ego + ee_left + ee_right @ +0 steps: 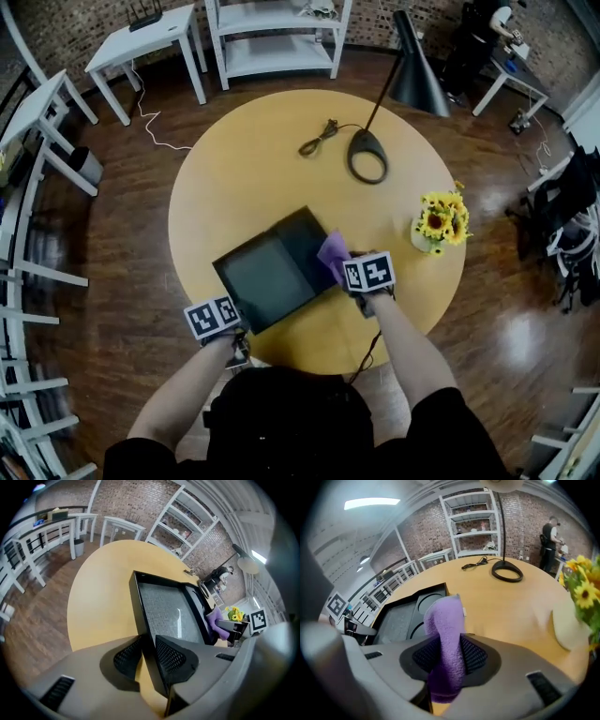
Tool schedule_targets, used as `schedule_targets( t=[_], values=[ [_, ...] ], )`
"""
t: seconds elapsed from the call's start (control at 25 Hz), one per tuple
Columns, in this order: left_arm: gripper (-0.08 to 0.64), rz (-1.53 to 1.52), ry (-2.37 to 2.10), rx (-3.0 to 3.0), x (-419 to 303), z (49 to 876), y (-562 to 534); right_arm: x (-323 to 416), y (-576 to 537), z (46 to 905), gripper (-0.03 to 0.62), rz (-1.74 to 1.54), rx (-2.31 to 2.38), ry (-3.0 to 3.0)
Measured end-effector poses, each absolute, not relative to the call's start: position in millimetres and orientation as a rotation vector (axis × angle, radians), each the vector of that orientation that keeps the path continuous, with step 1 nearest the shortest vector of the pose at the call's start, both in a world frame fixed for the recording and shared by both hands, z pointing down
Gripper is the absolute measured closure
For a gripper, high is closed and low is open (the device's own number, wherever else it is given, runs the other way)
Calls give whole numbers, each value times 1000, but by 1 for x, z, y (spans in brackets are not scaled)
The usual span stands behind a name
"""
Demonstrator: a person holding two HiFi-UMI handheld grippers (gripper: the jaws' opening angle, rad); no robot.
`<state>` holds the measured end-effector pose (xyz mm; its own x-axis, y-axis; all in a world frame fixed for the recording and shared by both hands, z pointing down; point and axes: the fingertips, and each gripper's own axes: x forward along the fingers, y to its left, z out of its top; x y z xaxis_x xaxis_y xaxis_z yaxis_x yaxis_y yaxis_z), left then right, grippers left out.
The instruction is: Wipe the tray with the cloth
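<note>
A black tray (272, 272) with a textured flat well and round recesses lies on the round yellow table (244, 169), near its front edge. My left gripper (234, 330) is at the tray's near left corner. In the left gripper view the tray's black rim (140, 606) runs between the jaws of my left gripper (149, 656), and the pads press on it. My right gripper (347, 272) is at the tray's right edge, shut on a purple cloth (333, 253). In the right gripper view the cloth (446, 630) stands up from between the pads, over the tray (401, 616).
A black lamp base (367, 155) with its cable (319, 139) stands at the back of the table. A vase of sunflowers (441, 223) sits at the right. White shelves (281, 37) and white tables (141, 47) ring the room. A person (548, 536) stands far back.
</note>
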<state>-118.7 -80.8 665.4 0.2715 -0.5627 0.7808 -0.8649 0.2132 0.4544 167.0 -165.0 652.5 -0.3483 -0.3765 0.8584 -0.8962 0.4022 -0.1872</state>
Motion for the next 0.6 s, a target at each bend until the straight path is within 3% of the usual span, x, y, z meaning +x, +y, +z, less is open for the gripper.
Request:
schedule_targets(
  t=[0.44,0.6],
  values=[
    [436,153,-1120,1268,-25,674,-16,116,-246,628,443,324,1040,-1942],
    [448,126,-982,1306,-9,656,-13,127,-248,612,449,279,1154,-1902]
  ],
)
